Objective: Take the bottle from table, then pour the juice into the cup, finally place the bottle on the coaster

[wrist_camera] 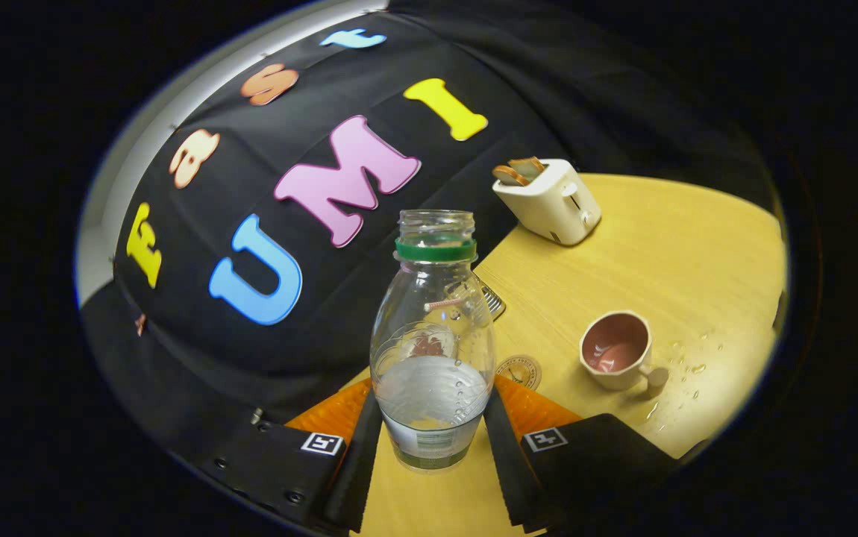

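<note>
A clear, uncapped bottle [433, 335] with a green neck ring stands between my fingers, with a little liquid left in its lower part. My gripper [433, 432] is shut on the bottle's lower body, both fingers pressing its sides. The view is tilted and the bottle looks lifted off the wooden table [645, 231]. Beyond the right finger sits a cream cup [615, 350] with a reddish-brown inside and liquid in it, its handle toward me. A round coaster [520, 371] lies on the table just behind the bottle, partly hidden by it.
A cream toaster [548, 200] with bread slices in it stands at the back of the table by the booth wall. A small ribbed metal item [490, 300] peeks out behind the bottle. Several spilled drops [686, 369] lie on the table beside the cup.
</note>
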A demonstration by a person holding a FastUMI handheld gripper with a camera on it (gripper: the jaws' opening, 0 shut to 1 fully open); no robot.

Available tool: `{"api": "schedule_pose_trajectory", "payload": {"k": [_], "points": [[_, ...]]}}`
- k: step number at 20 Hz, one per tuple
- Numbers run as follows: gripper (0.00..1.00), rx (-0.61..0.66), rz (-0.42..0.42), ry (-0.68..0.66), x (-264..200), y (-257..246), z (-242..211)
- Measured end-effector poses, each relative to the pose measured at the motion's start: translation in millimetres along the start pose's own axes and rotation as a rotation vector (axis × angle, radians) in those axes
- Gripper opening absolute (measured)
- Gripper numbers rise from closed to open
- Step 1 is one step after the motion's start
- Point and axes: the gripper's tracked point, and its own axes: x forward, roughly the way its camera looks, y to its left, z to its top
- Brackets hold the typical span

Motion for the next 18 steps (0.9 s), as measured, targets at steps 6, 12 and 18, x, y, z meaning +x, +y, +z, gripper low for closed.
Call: {"api": "schedule_pose_trajectory", "payload": {"k": [6,12,18], "points": [[0.72,-0.418,-0.023,-0.029,6.8,-0.4,-23.2],[0.73,-0.624,0.027,-0.061,33.9,10.5,-47.7],[0.73,-0.719,-0.013,-0.098,80.1,-1.0,-46.9]]}}
